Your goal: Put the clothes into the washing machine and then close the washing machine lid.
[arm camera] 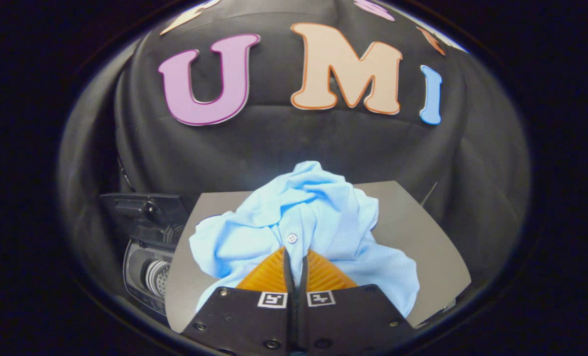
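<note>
Tool (294, 252) fingers nearly together, pinching blue shirt (304, 217) mid-table (422, 237); washing machine (148, 267) open beyond table's left edge.

A light blue shirt (299, 217) lies crumpled in a loose heap on the grey desk (412, 222), its placket and one small white button (292, 238) facing up. Folds rise to a peak at the heap's 12 o'clock side, and a flatter flap spreads toward 4 o'clock. A fold of its cloth is pinched between the nearly closed jaws at its 6 o'clock edge. The dark washing machine (148, 247) sits at 9 o'clock of the shirt, beside and below the desk's edge, its lid raised and the perforated drum (158, 278) showing.
</note>
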The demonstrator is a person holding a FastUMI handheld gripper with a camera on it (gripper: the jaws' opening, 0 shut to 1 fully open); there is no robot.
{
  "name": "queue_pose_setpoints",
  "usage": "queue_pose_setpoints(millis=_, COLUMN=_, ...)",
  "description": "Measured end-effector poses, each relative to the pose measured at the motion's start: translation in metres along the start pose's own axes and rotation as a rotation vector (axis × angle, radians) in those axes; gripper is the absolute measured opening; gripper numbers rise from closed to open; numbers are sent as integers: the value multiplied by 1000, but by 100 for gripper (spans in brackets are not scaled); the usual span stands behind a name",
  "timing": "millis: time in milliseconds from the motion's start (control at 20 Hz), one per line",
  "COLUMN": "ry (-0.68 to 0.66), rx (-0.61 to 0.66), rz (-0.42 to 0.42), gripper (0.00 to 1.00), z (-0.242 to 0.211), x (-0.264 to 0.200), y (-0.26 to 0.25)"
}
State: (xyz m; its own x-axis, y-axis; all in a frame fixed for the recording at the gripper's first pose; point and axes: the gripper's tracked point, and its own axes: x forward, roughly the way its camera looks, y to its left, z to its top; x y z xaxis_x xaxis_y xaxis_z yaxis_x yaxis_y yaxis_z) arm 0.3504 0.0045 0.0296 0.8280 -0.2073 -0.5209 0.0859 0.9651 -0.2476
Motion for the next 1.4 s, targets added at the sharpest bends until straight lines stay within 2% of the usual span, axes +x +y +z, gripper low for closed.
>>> queue_pose_setpoints(millis=400, ry=-94, rx=53, rz=125, gripper=0, z=28, x=-59, y=80)
queue_pose_setpoints(millis=800, ry=-184, rx=22, rz=255, gripper=0, z=61, x=-86, y=187)
queue_pose_setpoints(millis=1000, ry=-164, rx=-1, rz=343, gripper=0, z=53, x=-71, y=256)
queue_pose_setpoints(millis=1250, ry=-59, rx=-48, rz=418, gripper=0, z=-3, x=-20, y=328)
queue_pose_setpoints(millis=1400, ry=22, rx=-74, rz=442, gripper=0, z=-37, x=13, y=349)
